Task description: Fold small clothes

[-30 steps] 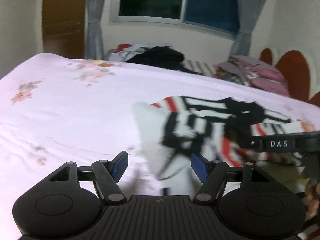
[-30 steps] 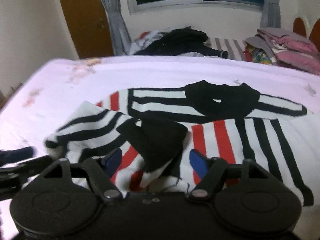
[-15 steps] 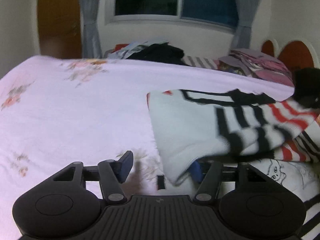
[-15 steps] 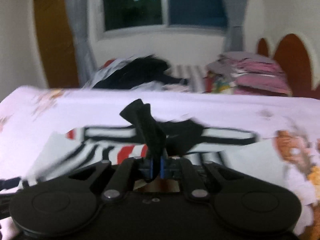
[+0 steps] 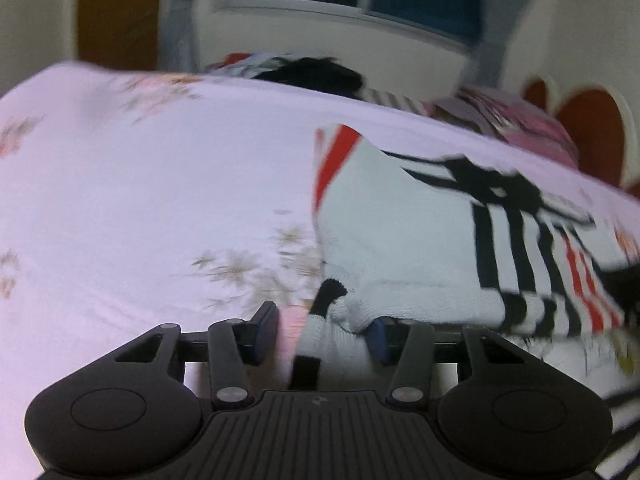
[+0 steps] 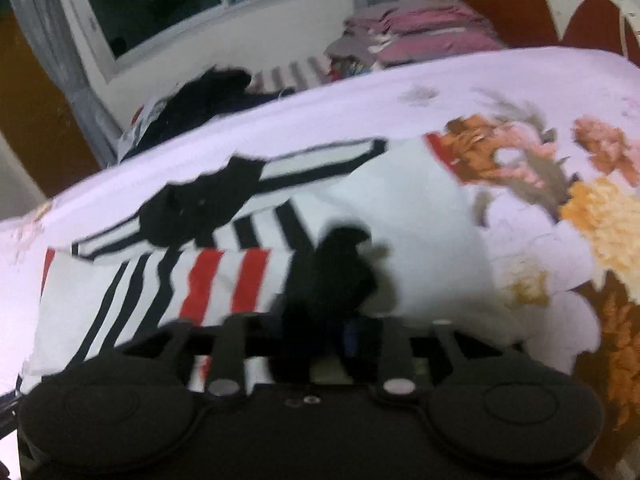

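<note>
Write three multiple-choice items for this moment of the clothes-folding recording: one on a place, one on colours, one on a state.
1. Where is the stack of pink clothes?
A. On top of the striped shirt
B. At the far edge of the bed, by the red headboard
C. In a basket

2. Which colours stripe the shirt's white cloth?
A. Blue and green
B. Black and red
C. Yellow and purple

3. How does the shirt lie?
A. Rolled into a ball
B. Lifted wholly clear of the bed
C. On the bed, with part folded over, plain white side up

Answers:
1 B: the right wrist view shows the stack beyond the sheet, beside the headboard.
2 B: both views show black and red bands.
3 C: a plain white panel covers part of the stripes.
</note>
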Action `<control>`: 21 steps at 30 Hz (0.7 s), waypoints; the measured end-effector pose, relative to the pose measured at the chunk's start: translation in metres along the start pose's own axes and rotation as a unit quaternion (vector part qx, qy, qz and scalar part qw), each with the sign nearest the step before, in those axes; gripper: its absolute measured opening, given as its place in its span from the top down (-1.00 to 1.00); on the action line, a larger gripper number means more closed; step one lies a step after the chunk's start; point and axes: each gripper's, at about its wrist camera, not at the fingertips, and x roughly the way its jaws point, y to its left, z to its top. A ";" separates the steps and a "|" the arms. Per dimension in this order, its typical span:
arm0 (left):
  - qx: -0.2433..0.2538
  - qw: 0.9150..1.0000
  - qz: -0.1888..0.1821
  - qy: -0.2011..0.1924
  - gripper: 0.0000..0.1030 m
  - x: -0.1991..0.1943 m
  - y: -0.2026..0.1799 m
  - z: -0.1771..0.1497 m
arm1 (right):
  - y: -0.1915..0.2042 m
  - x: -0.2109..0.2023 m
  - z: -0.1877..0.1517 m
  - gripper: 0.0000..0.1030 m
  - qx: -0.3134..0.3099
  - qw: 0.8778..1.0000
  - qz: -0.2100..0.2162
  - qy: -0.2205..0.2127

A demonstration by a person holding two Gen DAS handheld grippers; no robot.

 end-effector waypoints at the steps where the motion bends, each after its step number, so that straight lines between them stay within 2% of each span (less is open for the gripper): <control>1: -0.024 1.000 -0.001 -0.001 0.05 0.000 0.007 0.001 | -0.004 -0.003 0.000 -0.11 0.005 1.000 0.004 -0.003; 3: -0.058 0.998 -0.011 0.002 0.05 0.002 0.016 0.000 | -0.006 0.002 0.005 -0.06 0.007 1.000 0.010 0.008; 5: -0.043 0.999 -0.004 0.000 0.05 0.002 0.010 -0.003 | -0.009 0.007 0.004 0.19 0.006 1.000 0.019 0.024; 7: -0.045 0.999 -0.003 -0.001 0.05 0.003 0.010 -0.005 | -0.007 0.007 0.002 0.28 0.000 0.999 0.020 0.031; 10: -0.044 0.999 -0.005 0.003 0.05 0.003 0.011 -0.004 | -0.004 0.008 0.000 0.69 -0.005 0.999 0.029 0.039; 11: -0.042 0.999 -0.005 0.005 0.05 0.001 0.012 -0.004 | -0.003 0.008 0.000 0.72 -0.009 0.999 0.034 0.038; 16: -0.035 0.999 -0.012 0.013 0.06 -0.013 0.014 -0.003 | 0.008 -0.011 0.011 0.75 -0.055 0.998 0.022 -0.021; 18: -0.029 0.999 -0.011 0.016 0.06 -0.018 0.015 -0.004 | 0.010 0.000 0.010 0.74 -0.077 0.997 0.017 0.008; 19: -0.031 0.999 -0.014 0.016 0.06 -0.021 0.016 -0.004 | 0.010 0.006 0.008 0.66 -0.083 0.996 0.018 0.027; 20: -0.031 0.999 -0.015 0.013 0.06 -0.027 0.016 -0.004 | 0.009 0.008 0.006 0.51 -0.083 0.996 0.016 0.031; 21: -0.027 0.999 -0.016 0.008 0.06 -0.033 0.016 -0.003 | 0.007 0.006 0.005 0.48 -0.076 0.997 0.019 0.029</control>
